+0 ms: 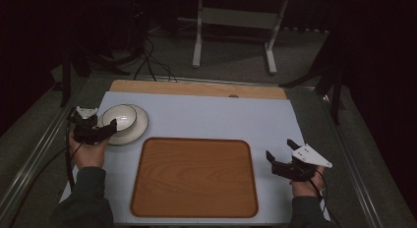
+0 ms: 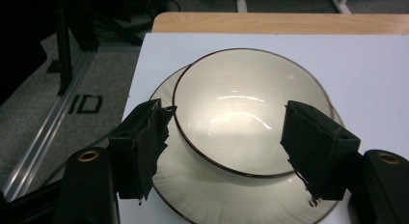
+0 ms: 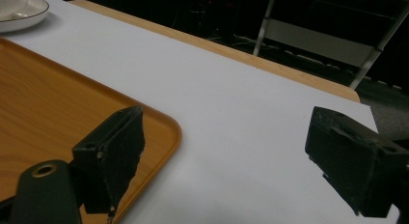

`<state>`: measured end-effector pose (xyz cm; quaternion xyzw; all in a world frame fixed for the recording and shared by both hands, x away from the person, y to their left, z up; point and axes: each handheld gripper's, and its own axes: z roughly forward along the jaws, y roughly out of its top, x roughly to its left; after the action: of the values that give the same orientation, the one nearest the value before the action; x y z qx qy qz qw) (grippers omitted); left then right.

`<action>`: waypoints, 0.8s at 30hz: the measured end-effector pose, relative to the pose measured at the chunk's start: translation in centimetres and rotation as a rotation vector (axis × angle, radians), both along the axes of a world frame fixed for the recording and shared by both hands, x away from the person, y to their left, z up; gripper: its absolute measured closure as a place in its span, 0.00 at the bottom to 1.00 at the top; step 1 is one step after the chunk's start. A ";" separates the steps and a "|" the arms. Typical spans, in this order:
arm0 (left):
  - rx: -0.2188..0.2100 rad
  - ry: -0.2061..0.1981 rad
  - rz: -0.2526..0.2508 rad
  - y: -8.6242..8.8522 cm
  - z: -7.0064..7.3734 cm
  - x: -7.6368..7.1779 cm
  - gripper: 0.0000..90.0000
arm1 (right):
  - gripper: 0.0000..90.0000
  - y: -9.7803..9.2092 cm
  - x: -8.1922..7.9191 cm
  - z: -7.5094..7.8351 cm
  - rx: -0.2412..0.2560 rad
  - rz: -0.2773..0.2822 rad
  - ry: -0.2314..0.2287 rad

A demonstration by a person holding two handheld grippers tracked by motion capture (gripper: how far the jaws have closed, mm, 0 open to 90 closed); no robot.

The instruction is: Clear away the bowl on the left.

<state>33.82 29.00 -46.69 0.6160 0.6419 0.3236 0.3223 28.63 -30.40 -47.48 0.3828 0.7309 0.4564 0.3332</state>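
Right now my left tool [image 2: 226, 137] hangs spread wide around the near side of the bowl [image 2: 251, 108], one jaw outside its left wall and the other over its right rim, gripping nothing. The bowl sits in a plate [image 2: 202, 195] at the far left of the surface [image 1: 211, 115], just behind the tray's [image 1: 194, 176] left corner. To do this well, I'd judge the bowl should be taken by its near rim, one pad inside and one outside, since the jaws look barely wide enough to span the whole body; I'd come down square and close slowly so the smooth glaze doesn't slip. From the high view I can't tell whether either pad already touches the rim, though in the left gripper view they seem just clear. The bowl should lift straight up first, or the plate beneath may drag along. The plate lies near the left edge of the white sheet, so I have little room to swing outward on that side; the free path is rightward and toward me, over the tray's low lip onto its bare wood. My right tool [image 1: 282, 156] waits released beside the tray's right edge, near the surface's right edge, holding nothing, with bare sheet ahead of it.
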 end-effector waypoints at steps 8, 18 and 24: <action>-0.064 0.035 0.019 0.3 -0.8 1.1 0.34 | 0.15 -0.2 -0.2 0.1 0.008 -0.008 -0.007; -0.066 0.105 0.050 0.4 -2.1 2.3 0.39 | 0.15 0.1 -0.2 0.2 0.008 0.002 -0.012; -0.083 0.162 0.066 0.8 -2.9 2.9 0.50 | 0.15 0.2 0.0 0.1 0.003 0.009 -0.009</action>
<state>36.76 29.75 -49.55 0.6046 0.6988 0.2563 0.2836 28.64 -30.18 -47.38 0.3778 0.7303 0.4610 0.3337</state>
